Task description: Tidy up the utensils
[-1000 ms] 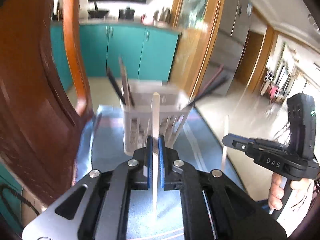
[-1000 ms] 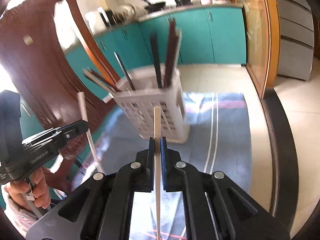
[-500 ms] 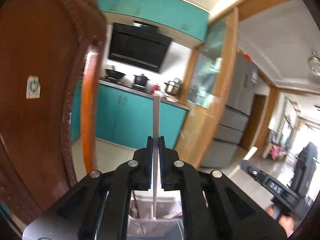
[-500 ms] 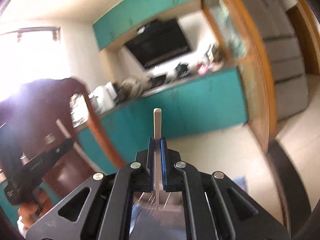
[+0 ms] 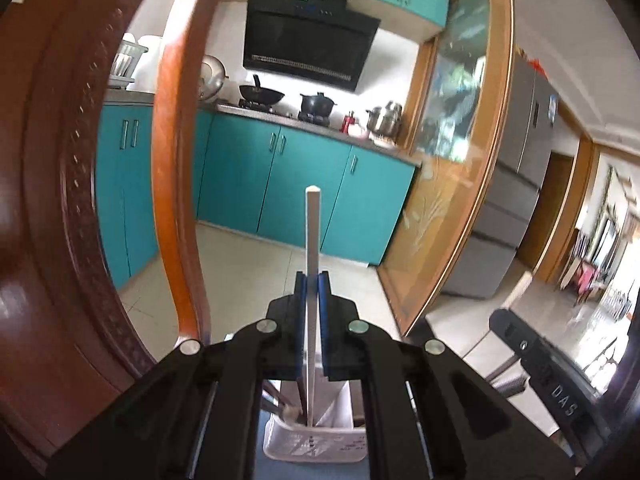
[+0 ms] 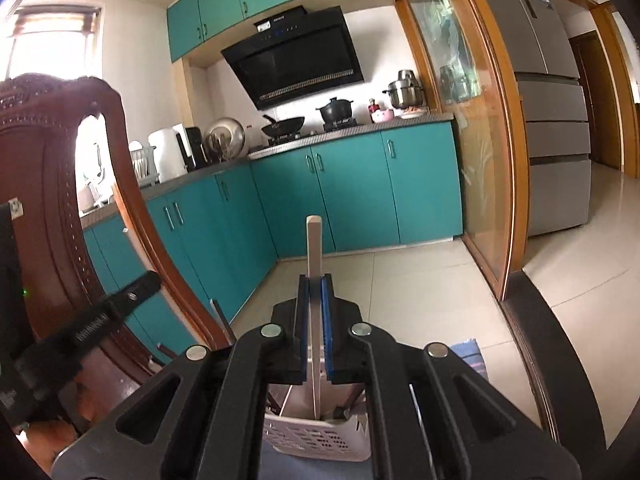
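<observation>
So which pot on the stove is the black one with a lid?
The black lidded pot, on the burner right of the open wok. The wok is black too but has no lid, and the steel pot further right is shiny silver.

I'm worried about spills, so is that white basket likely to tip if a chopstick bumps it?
Possibly. The basket looks like thin perforated plastic, so probably light. It stands taller than wide, with sticks leaning out of its top, so a sideways knock from either chopstick could rock it.

The left gripper (image 5: pixel 312 280) and the right gripper (image 6: pixel 315 282) both point slightly downward, side by side, jaws clamped tight.
</observation>
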A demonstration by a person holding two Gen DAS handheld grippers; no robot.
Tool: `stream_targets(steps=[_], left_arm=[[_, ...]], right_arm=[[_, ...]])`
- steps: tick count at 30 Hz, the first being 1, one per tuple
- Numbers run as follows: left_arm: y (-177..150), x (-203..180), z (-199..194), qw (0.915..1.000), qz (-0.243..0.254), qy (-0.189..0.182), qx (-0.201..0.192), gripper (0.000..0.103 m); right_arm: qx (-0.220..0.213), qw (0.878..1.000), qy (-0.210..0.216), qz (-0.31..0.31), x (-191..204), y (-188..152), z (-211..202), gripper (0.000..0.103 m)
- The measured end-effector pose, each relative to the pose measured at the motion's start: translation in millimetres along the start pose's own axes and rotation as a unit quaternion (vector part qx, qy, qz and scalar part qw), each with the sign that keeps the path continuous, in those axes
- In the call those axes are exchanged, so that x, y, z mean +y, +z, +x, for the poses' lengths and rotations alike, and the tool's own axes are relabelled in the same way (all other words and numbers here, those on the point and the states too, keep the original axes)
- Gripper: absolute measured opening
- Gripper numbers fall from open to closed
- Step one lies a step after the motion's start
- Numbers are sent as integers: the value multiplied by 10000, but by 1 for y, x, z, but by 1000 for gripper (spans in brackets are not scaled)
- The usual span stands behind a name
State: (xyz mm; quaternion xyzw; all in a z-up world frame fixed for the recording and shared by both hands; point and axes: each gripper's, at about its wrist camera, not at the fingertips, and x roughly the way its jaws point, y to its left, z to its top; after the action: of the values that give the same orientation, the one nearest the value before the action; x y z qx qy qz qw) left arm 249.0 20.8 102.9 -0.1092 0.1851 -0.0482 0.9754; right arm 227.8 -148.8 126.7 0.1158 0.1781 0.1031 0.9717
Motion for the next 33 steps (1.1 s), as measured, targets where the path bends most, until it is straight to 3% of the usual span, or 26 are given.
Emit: stream_targets(steps=[3, 8, 10, 14, 18, 22, 25, 33], left_arm=[[-10, -6, 4, 9997, 183, 56, 132, 7], [-14, -2, -1, 9996, 235, 59, 135, 10], [-15, -1, -10, 9995, 308, 83, 53, 17], [-24, 0, -44, 9986, 534, 50, -43, 41], [-53, -4, -98, 9947, 948, 339, -187, 73], [-80, -9, -140, 9947, 960, 324, -153, 87], [-101, -19, -170, 9939, 1075, 254, -10, 95], [-128, -35, -240, 9863, 1545, 573, -105, 99]], right_arm=[[141, 9999, -17, -94, 3, -7, 5, 7], [-10, 9999, -31, -151, 5, -8, -8, 20], [-151, 9998, -9, -121, 3, -6, -20, 38], [-512, 9984, 215, 57, -7, -8, -63, 62], [-582, 9983, -46, 47, -23, -31, -110, 86], [-139, 9984, -507, 186, -43, -73, -140, 88], [256, 9984, -500, 56, -37, -94, -162, 90], [80, 9903, -816, -1125, 15, -114, -222, 100]])
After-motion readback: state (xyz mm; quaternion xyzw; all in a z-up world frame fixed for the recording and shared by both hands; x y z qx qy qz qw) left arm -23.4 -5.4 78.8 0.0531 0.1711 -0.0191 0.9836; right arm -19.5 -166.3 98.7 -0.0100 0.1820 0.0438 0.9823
